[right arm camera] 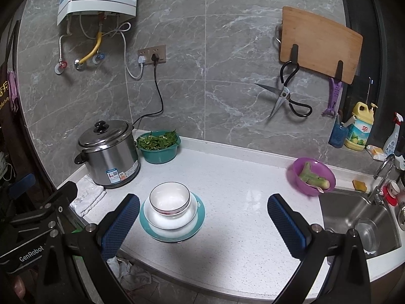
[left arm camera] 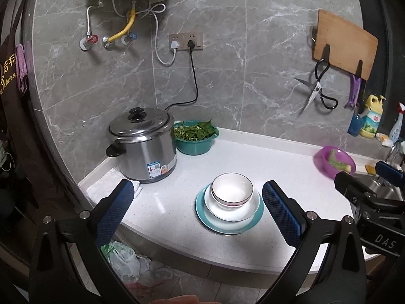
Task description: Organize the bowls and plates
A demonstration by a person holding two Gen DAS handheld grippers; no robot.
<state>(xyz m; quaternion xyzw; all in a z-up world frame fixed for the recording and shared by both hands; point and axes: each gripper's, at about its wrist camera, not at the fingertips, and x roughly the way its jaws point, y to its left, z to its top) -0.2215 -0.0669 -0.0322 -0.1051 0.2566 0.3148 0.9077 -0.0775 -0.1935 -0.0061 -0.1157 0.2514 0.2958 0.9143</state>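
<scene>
On the white counter [right arm camera: 240, 177], between the steel pot [right arm camera: 108, 157] at the left and the sink [right arm camera: 354, 217] at the right, the dishes stand as one neat stack near the front edge: a teal plate [right arm camera: 198, 219] at the bottom, a white dish [right arm camera: 172, 220] on it, and a white bowl [right arm camera: 169, 197] with a dark rim nested on top, upright and empty as far as can be seen. A purple bowl [right arm camera: 312, 177] with a piece of vegetable sits well apart beside the sink, and a green basin of leaves [right arm camera: 159, 147] stands behind the pot. The stack is round, so it has no long axis to line up with. From the left gripper [left arm camera: 197, 210] it lies straight ahead and below, centred between the two blue pads, slightly toward the right one. From the right gripper [right arm camera: 203, 219] it lies ahead but off to the left, just beside the left pad. The left hand therefore looks the better placed for any further reach to the stack. Both grippers stand wide open and hold nothing, clear of the dishes. The stacking looks finished or nearly so.
</scene>
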